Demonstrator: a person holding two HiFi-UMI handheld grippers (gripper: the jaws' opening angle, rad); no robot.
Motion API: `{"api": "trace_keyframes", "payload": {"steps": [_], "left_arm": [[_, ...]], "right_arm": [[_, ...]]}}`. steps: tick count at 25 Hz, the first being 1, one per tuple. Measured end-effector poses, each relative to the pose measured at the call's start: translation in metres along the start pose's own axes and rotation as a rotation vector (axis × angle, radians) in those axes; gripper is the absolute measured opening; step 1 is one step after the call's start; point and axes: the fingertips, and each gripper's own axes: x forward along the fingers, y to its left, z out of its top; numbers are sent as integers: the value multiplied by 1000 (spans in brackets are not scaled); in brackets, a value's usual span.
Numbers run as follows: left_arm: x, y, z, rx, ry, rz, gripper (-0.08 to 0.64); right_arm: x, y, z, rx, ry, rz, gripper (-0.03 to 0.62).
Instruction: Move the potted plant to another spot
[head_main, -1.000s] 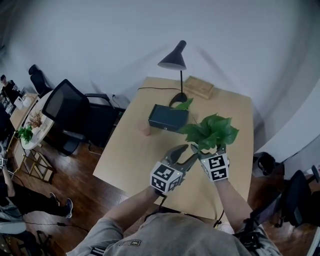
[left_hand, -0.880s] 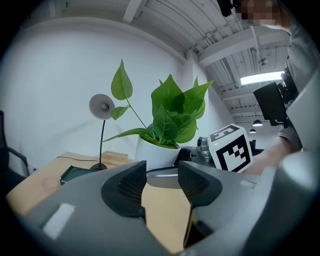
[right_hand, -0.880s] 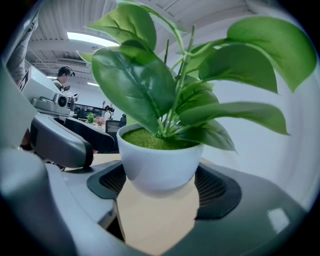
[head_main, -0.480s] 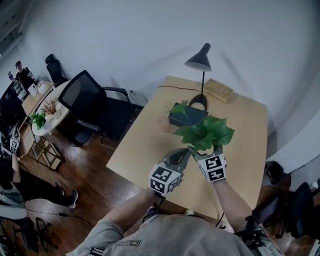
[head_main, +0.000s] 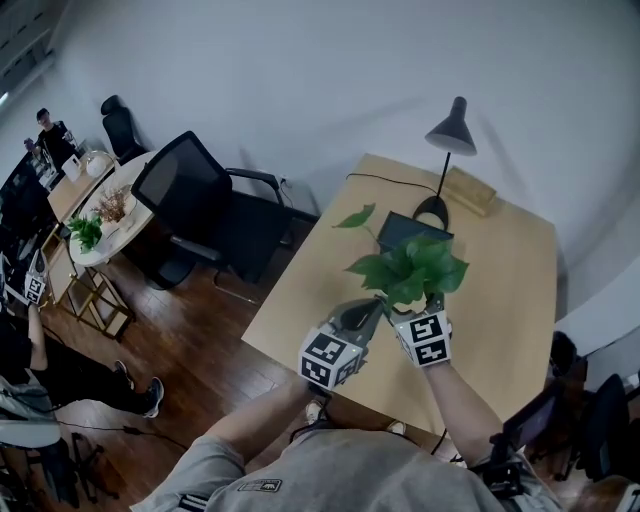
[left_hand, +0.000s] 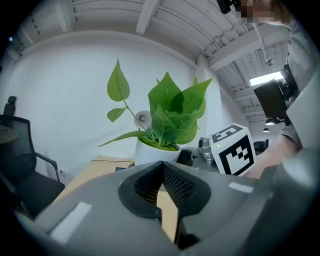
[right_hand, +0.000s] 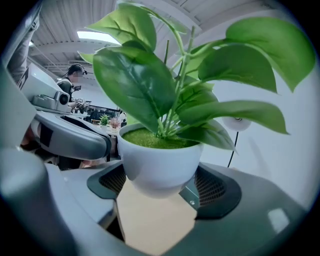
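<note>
Over table (head_main: 505, 290), left tongs (left_hand: 162, 172) just closed empty; right tongs (right_hand: 159, 189) grip plant (head_main: 410, 268).

Light wooden bench (head_main: 505, 300) bearing black desk lamp (head_main: 451, 130), dark box (head_main: 404, 229) and flat wooden case (head_main: 472, 191); black office chair (head_main: 182, 186) beside it; round side table (head_main: 128, 178) beyond.

No legible text, brand, number or sign on anything.

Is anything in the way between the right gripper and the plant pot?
No, nothing visible. The right gripper grips the plant pot directly, with a jaw against each side.
</note>
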Motion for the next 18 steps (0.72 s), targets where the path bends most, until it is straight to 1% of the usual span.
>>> {"api": "trace_keyframes", "payload": {"steps": [6, 13, 18], "left_arm": [[-27, 52, 1, -2, 4, 0, 0], [-54, 110, -13, -12, 29, -14, 0], [-70, 137, -28, -36, 53, -25, 0]], "right_arm": [[46, 34, 21, -2, -3, 5, 437], [96, 73, 29, 18, 4, -6, 437], [121, 101, 23, 39, 34, 2, 437]]}}
